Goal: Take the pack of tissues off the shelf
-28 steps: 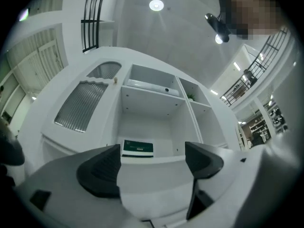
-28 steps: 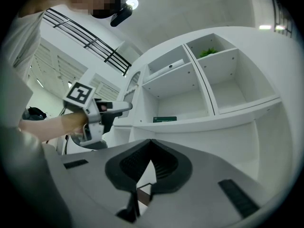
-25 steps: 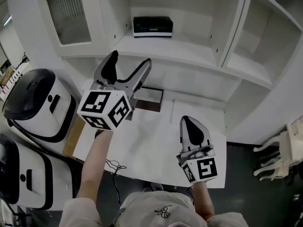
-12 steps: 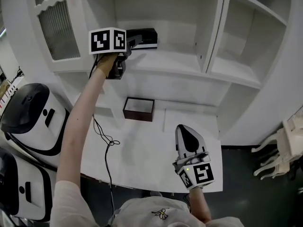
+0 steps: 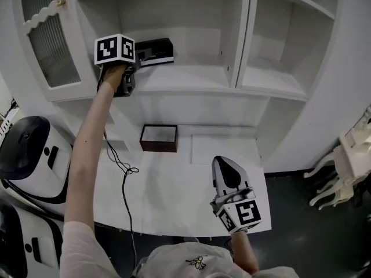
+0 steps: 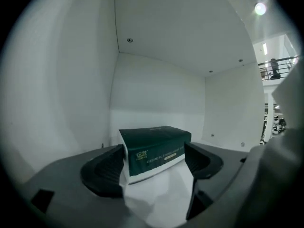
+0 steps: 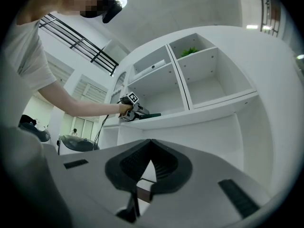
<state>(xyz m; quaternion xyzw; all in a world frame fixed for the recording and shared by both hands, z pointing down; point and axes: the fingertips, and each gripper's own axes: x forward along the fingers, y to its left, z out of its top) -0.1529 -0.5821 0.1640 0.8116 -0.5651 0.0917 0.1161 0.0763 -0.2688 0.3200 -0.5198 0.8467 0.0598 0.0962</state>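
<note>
At the far left, two white appliances stand beside the bench, and a cable trails down over its left edge.

The left gripper has made the main move. A second ago it hung low over the bench with its fingers spread. Half a second ago it had already risen to the shelf. Now it is pushed a little further in, and the outstretched arm holds it level with the board.

The pack of tissues lies on the shelf's left compartment, toward the back wall, with its dark end facing the gripper. In the left gripper view, the pack of tissues sits between the two fingers, which are wide apart, one along each side of its near end. They look very close to its sides, but I cannot tell whether they press on it, and nothing shows the pack lifted off the board.

My reading is that the reach is over and the grasp comes next. The fingers need to close squarely on the pack, which can then be drawn out toward the shelf's front edge.

Below the shelf, a brown box sits at the bench's far edge, left of the middle.

The right gripper has barely shifted and hangs over the bench's near right corner. In the right gripper view, its fingers meet at the tips with nothing held between them.
</note>
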